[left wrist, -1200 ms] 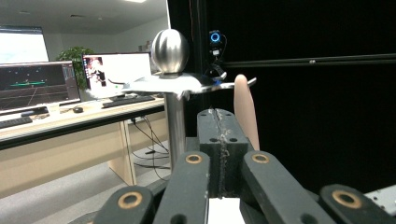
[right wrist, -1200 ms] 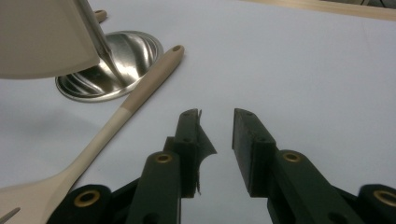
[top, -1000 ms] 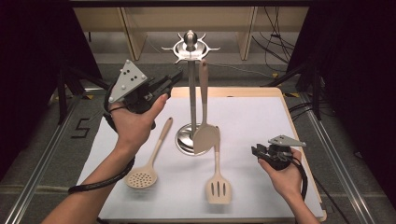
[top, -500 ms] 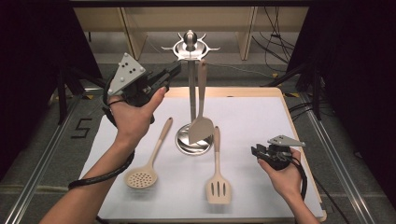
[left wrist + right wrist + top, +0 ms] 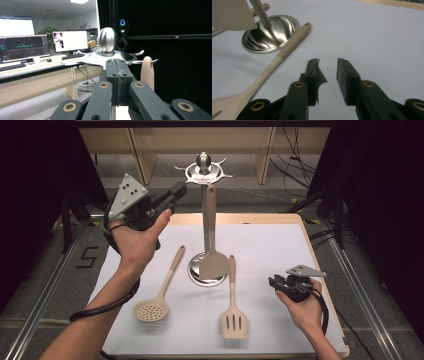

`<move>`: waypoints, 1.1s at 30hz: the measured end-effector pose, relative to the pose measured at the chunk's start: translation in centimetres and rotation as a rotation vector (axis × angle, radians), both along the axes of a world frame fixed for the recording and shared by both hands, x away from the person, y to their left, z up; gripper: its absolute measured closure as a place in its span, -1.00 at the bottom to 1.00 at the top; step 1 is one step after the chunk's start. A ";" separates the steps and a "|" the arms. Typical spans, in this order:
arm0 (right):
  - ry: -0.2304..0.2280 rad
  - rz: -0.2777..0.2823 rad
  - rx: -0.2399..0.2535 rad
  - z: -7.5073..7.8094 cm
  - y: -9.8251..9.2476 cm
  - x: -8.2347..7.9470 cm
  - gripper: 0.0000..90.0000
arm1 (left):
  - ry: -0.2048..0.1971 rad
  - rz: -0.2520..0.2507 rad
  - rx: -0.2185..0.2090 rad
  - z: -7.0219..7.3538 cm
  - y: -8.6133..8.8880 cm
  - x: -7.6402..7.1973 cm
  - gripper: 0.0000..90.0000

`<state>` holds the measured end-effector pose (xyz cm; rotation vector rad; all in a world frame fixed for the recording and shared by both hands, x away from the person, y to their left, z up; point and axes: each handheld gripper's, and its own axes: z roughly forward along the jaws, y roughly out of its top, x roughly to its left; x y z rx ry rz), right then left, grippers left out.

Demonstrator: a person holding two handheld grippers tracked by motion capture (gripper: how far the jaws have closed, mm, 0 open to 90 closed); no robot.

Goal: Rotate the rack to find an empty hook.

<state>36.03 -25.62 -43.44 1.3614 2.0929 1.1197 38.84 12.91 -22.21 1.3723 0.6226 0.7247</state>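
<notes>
Stand [image 5: 202, 190] mid-mat [image 5: 280, 245]; skimmer [image 5: 159, 292] left, slotted turner [image 5: 233, 307] right.

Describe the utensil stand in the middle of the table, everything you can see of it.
The utensil stand looks like polished metal: a round, dished base on the white mat, a slim upright post, and a star-shaped hook plate topped by a ball knob. It stands upright. A beige solid turner hangs from one hook, blade down over the base. The left gripper, jaws shut, is up beside the hook plate; whether it touches is unclear.
</notes>
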 end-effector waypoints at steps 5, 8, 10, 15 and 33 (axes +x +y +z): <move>-0.011 -0.001 0.007 -0.1 0.0 0.0 0.59 | 0.016 0.011 -0.007 0.0 0.3 0.5 0.99; -0.026 0.003 0.005 -0.1 -0.1 0.1 0.59 | 0.021 0.014 -0.010 0.1 0.4 0.8 0.99; -0.022 0.009 0.013 -0.1 -0.1 0.1 0.59 | 0.023 0.018 -0.010 0.1 0.4 1.0 0.99; -0.010 0.002 -0.011 0.0 -0.2 0.0 0.59 | 0.033 0.025 -0.016 0.1 0.6 1.4 0.99; 0.007 -0.015 0.014 -0.1 0.1 -0.1 0.59 | 0.065 0.043 -0.018 0.3 1.2 2.9 0.99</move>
